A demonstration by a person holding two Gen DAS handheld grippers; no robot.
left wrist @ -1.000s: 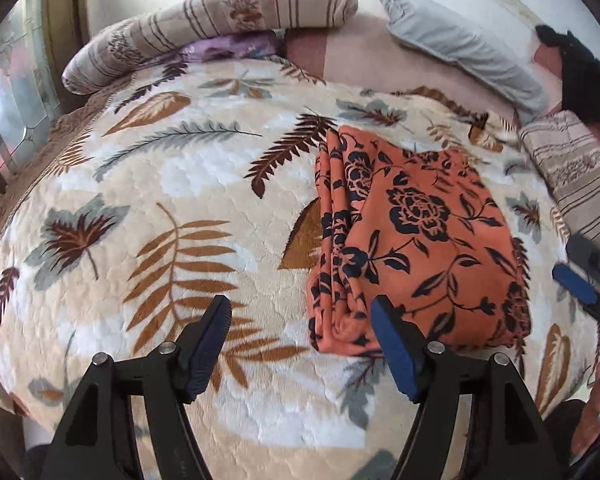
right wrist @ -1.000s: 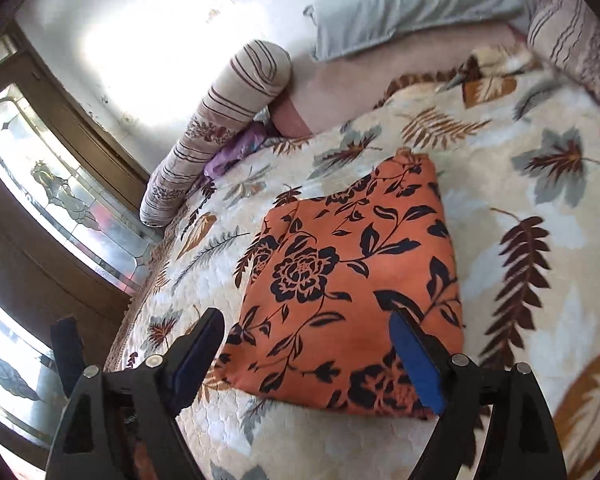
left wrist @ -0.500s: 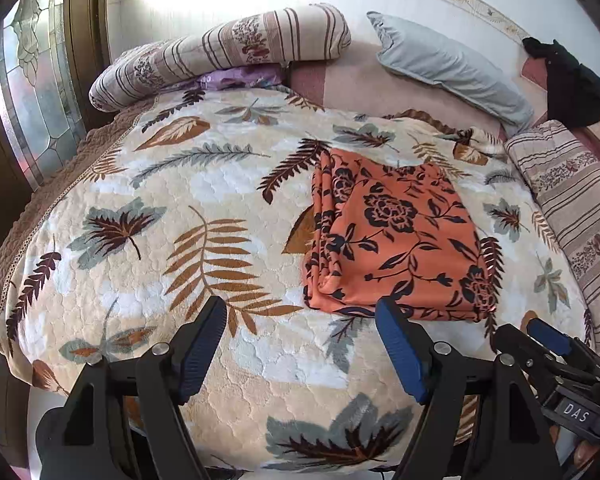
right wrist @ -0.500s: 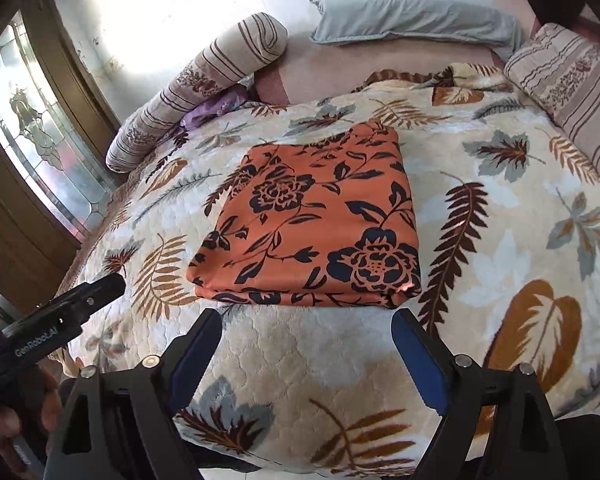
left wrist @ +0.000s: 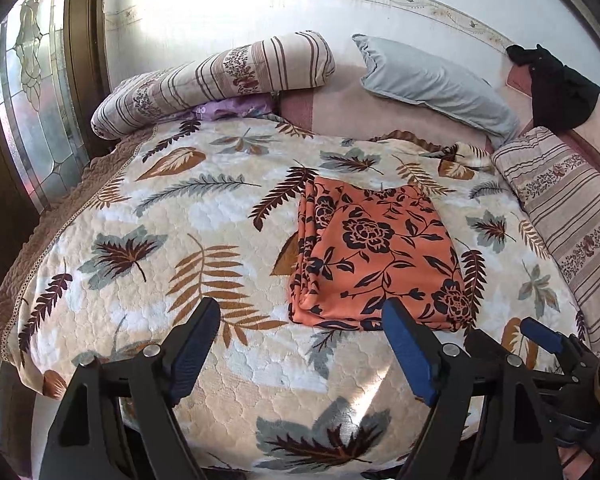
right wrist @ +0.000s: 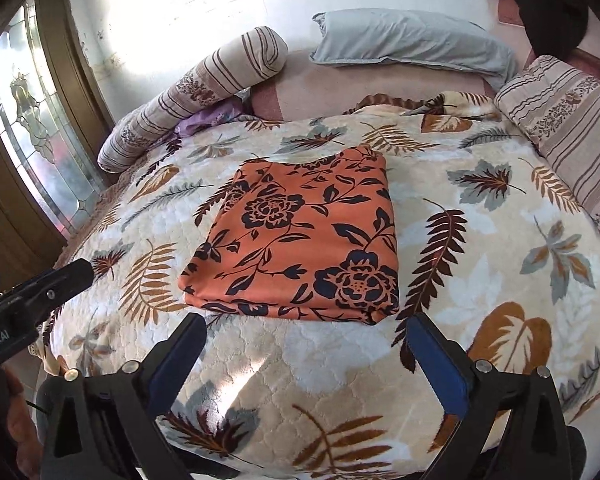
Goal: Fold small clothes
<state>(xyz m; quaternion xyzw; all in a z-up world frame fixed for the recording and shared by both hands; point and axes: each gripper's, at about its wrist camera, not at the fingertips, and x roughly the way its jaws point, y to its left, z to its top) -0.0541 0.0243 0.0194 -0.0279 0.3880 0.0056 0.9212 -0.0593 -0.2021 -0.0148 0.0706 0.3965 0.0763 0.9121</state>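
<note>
One folded garment, four cushions and pillows, two grippers
One orange floral cloth (right wrist: 300,240), one leaf-print quilt (right wrist: 480,300), two striped bolsters (left wrist: 220,76) (right wrist: 572,128), one grey pillow (right wrist: 412,44), one black garment (left wrist: 556,88), one purple cloth (left wrist: 236,110)

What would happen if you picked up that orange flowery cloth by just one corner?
The orange flowery cloth would probably flop open, because it is thin fabric folded in loose layers you can see along its edge. It looks light, lying flat on the leaf blanket. It likely won't roll or slide much, since the blanket looks fuzzy.
</note>
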